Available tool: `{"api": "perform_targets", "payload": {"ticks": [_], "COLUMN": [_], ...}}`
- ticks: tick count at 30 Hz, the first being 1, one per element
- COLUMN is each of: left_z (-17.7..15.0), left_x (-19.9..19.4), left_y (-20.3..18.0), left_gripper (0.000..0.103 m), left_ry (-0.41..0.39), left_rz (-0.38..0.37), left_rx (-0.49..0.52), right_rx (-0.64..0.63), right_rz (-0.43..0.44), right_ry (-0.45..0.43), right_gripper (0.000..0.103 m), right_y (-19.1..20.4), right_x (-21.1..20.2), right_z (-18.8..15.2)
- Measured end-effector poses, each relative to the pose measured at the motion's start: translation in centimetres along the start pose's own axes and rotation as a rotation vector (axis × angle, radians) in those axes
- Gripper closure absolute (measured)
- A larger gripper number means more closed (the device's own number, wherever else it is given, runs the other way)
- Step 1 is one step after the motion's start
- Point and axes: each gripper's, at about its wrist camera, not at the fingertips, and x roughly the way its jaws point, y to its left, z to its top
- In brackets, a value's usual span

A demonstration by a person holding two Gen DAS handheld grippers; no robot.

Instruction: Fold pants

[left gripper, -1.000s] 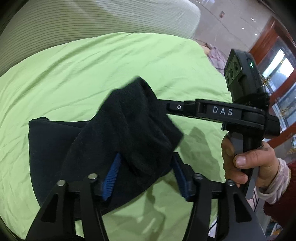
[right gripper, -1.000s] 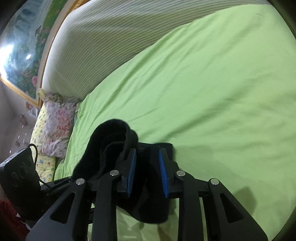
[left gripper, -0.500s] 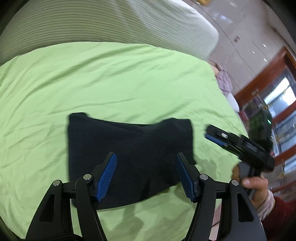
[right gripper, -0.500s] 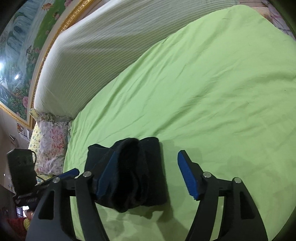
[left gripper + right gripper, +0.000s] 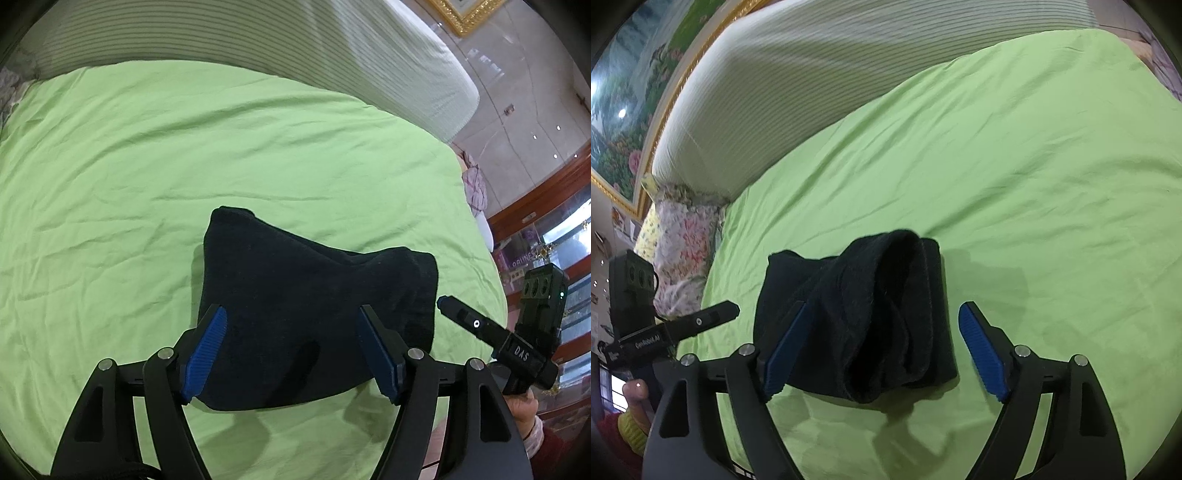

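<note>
The dark pants (image 5: 306, 306) lie folded in a compact bundle on the green bed sheet (image 5: 184, 155). My left gripper (image 5: 291, 349) is open and empty, its blue pads held just above the near edge of the bundle. In the right wrist view the pants (image 5: 871, 314) show stacked layers with a raised rolled fold at the top. My right gripper (image 5: 882, 345) is open and empty, hovering over the bundle's near side. The right gripper also shows in the left wrist view (image 5: 480, 328), just right of the pants. The left gripper shows in the right wrist view (image 5: 687, 325), left of the pants.
A striped white headboard cushion (image 5: 258, 44) runs along the far side of the bed. Floral pillows (image 5: 679, 236) lie at the bed's left end in the right wrist view. Wooden cabinets and glass (image 5: 546, 229) stand beyond the bed's right edge.
Both grippers let go of the pants and opened. The lifted fold dropped onto the bundle, and both grippers drew back a little toward me.
</note>
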Motion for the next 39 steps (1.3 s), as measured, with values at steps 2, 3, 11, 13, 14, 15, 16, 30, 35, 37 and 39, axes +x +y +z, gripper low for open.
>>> {"api": "perform_targets", "payload": {"ticks": [2, 3, 11, 13, 14, 15, 16, 30, 35, 37, 39], "left_z": [0.1, 0.1, 0.2, 0.2, 0.2, 0.1, 0.0, 0.4, 0.3, 0.1, 0.1], "left_x": [0.3, 0.3, 2.6, 3.4, 3.8, 4.1, 4.5, 7.6, 8.0, 8.0, 7.7], "left_y": [0.2, 0.5, 2.0, 2.2, 2.3, 2.4, 2.5, 6.4, 6.8, 7.0, 7.5], "left_gripper": [0.026, 0.026, 0.025, 0.025, 0.025, 0.025, 0.025, 0.031, 0.038, 0.047, 0.051], "left_ry": [0.007, 0.01, 0.063, 0.081, 0.086, 0.09, 0.096, 0.114, 0.115, 0.119, 0.121], "left_rz": [0.013, 0.017, 0.033, 0.04, 0.044, 0.049, 0.054, 0.002, -0.012, -0.037, -0.058], "left_rx": [-0.006, -0.013, -0.067, -0.072, -0.073, -0.072, -0.073, -0.199, -0.198, -0.207, -0.216], "right_rx": [-0.005, -0.005, 0.049, 0.058, 0.058, 0.061, 0.065, 0.019, 0.013, 0.016, 0.025], "right_rz": [-0.003, -0.003, 0.01, 0.002, -0.005, -0.006, -0.002, 0.003, 0.023, 0.038, 0.056], "right_ry": [0.007, 0.01, 0.043, 0.051, 0.057, 0.063, 0.069, 0.079, 0.088, 0.099, 0.112], "right_gripper": [0.019, 0.018, 0.018, 0.018, 0.018, 0.018, 0.018, 0.015, 0.015, 0.015, 0.016], "right_y": [0.2, 0.1, -1.4, -1.7, -1.8, -1.9, -2.1, -4.0, -3.6, -3.6, -3.6], "right_x": [0.3, 0.5, 2.0, 2.5, 2.7, 3.0, 3.3, 4.8, 5.1, 5.1, 5.3], "right_z": [-0.3, -0.4, -1.0, -1.2, -1.2, -1.3, -1.4, -2.0, -2.0, -1.9, -1.8]}}
